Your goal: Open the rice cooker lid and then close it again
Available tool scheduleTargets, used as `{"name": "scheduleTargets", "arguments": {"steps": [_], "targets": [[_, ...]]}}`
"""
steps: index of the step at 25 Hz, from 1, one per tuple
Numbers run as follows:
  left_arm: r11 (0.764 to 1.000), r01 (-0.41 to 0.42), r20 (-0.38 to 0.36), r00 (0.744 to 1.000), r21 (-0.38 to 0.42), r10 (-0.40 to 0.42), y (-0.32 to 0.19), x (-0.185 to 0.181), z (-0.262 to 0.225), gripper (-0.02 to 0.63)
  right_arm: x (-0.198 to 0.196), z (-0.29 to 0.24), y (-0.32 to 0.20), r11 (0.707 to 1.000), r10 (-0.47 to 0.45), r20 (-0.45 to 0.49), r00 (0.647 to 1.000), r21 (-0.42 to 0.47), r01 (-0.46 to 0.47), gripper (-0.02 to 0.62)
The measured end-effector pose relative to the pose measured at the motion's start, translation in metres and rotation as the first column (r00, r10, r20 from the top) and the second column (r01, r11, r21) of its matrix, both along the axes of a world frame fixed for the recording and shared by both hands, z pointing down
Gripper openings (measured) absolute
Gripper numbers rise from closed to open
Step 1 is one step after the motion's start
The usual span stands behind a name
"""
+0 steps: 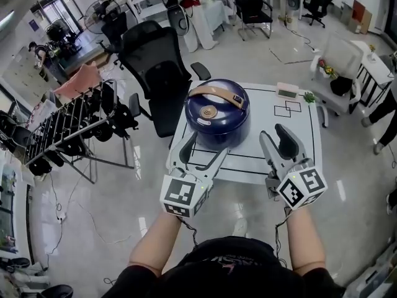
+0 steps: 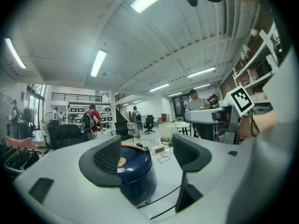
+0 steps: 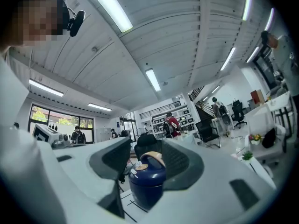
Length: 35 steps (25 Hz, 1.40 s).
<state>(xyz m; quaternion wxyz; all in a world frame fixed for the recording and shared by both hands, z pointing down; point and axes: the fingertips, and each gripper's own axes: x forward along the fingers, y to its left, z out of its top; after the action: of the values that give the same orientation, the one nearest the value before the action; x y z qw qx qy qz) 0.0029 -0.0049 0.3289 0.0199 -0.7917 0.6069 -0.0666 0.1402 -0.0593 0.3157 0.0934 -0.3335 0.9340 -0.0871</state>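
A dark blue rice cooker [image 1: 217, 113] stands on the white table [image 1: 291, 135], lid down, with its tan handle [image 1: 216, 95] folded across the top. My left gripper [image 1: 205, 149] is open just in front of the cooker's near left side, nothing between its jaws. My right gripper [image 1: 277, 140] hangs open to the right of the cooker, apart from it. In the left gripper view the cooker [image 2: 135, 171] shows beyond my left gripper [image 2: 149, 153]. The right gripper view has the cooker [image 3: 147, 181] framed past my right gripper [image 3: 145, 160].
A small white digital device [image 1: 287, 92] and a little green plant [image 1: 308, 96] sit at the table's far right corner. A black office chair [image 1: 158, 67] stands behind the table at left, a dark rack [image 1: 68, 129] farther left. People move about in the background.
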Motion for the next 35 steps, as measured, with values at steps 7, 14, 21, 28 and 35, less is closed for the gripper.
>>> {"name": "scheduleTargets", "arguments": {"steps": [7, 14, 21, 28, 35], "targets": [[0.999, 0.035, -0.004, 0.999, 0.022, -0.035, -0.024, 0.011, -0.007, 0.333, 0.016, -0.008, -0.032, 1.0, -0.017, 0.018, 1.0, 0.009, 0.017, 0.196], [0.998, 0.056, -0.013, 0.998, 0.041, -0.055, -0.039, 0.016, -0.019, 0.333, 0.02, -0.017, -0.047, 0.999, -0.039, 0.01, 0.999, 0.017, 0.039, 0.195], [0.998, 0.051, -0.013, 0.999, 0.045, -0.051, -0.053, 0.011, -0.022, 0.333, 0.016, -0.021, -0.061, 0.999, -0.036, 0.009, 0.999, 0.019, 0.036, 0.195], [0.999, 0.021, -0.01, 1.0, 0.039, -0.021, -0.075, -0.006, -0.016, 0.333, 0.002, -0.014, -0.078, 1.0, -0.012, 0.01, 1.0, 0.011, 0.012, 0.116], [1.0, -0.022, -0.01, 1.0, 0.018, 0.022, -0.109, -0.029, -0.005, 0.331, -0.019, -0.007, -0.104, 1.0, 0.028, -0.007, 1.0, 0.007, -0.028, 0.002]]}}
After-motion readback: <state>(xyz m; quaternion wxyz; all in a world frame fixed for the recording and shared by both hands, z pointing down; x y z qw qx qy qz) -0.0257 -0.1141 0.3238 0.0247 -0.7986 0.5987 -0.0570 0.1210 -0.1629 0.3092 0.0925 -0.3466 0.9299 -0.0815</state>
